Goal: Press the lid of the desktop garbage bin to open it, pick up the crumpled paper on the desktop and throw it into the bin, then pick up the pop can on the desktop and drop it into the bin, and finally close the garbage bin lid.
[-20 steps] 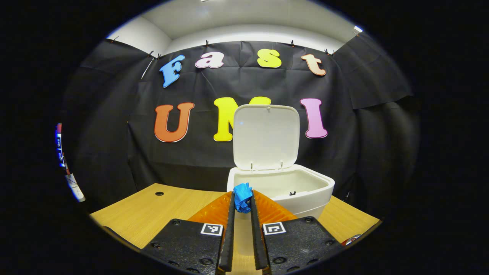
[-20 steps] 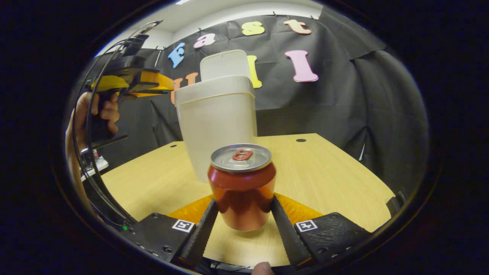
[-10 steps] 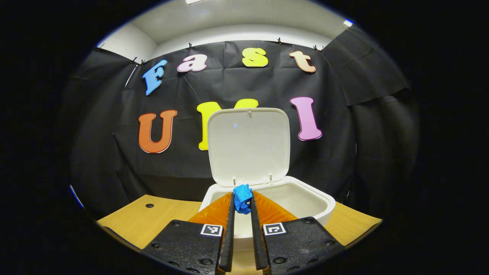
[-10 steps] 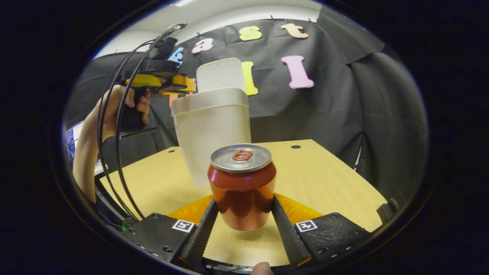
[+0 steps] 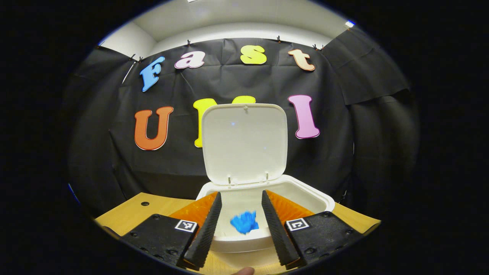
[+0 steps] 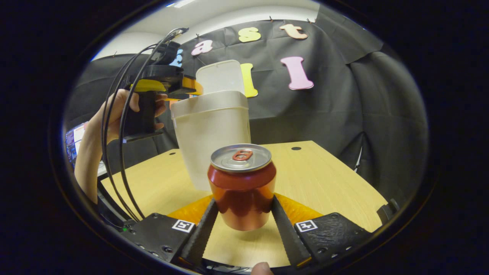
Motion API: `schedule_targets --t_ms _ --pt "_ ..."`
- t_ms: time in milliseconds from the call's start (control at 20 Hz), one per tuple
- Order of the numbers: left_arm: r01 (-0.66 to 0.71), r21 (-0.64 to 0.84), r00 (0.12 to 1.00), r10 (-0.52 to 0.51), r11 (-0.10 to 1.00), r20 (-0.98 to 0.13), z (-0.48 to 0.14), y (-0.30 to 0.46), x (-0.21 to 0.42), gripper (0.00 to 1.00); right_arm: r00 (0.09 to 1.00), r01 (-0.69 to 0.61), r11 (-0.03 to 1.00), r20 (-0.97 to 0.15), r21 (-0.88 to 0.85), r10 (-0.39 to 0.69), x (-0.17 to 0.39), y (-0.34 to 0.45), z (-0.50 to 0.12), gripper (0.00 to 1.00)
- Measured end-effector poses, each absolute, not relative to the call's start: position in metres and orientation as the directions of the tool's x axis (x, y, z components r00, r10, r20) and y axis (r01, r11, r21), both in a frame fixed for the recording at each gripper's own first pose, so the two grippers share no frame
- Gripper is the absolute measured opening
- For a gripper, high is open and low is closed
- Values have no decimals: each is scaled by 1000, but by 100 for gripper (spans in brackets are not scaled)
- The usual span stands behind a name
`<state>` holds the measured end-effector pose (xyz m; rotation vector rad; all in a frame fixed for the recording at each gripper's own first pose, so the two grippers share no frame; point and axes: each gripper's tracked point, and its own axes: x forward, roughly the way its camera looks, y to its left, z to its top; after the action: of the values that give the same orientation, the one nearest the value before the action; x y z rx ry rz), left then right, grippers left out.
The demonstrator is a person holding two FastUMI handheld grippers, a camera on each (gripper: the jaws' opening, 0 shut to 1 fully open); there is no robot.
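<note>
While the left gripper (image 5: pixel 239 214) hangs over the open garbage bin (image 5: pixel 319 198) in the left gripper view, its two fingers are spread wide with nothing between them, and the blue crumpled paper (image 5: pixel 244 222) sits in the gap at about 6 o'clock, inside the bin's mouth and touching neither finger; whether it is falling or lying inside cannot be told. At 12 o'clock from the paper the lid (image 5: pixel 244 143) stands upright against the booth wall. Over in the right gripper view, the right gripper (image 6: pixel 243 208) pinches the red pop can (image 6: pixel 242 187), both fingers pressed to its sides, the can upright above the wooden desktop (image 6: pixel 324 183). At 12 o'clock behind it stands the bin (image 6: pixel 212 137), and at 10 o'clock a hand (image 6: pixel 122 114) holds the left gripper (image 6: pixel 191 86) at the bin's rim
</note>
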<state>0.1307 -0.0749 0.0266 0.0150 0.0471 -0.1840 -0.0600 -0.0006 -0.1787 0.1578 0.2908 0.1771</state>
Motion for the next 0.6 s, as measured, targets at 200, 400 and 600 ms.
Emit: schedule_targets --t_ms 200,400,600 --pt "173 16 985 -172 985 -25 33 -73 127 97 944 -144 972 -267 185 191 -62 -3 -177 81" --pt "160 15 987 -160 987 -28 33 -70 119 98 949 -132 974 -261 182 177 -64 -9 -173 81" --pt "154 13 988 -154 988 -8 50 -71 108 98 957 -115 980 -247 165 154 -63 -18 -159 81"
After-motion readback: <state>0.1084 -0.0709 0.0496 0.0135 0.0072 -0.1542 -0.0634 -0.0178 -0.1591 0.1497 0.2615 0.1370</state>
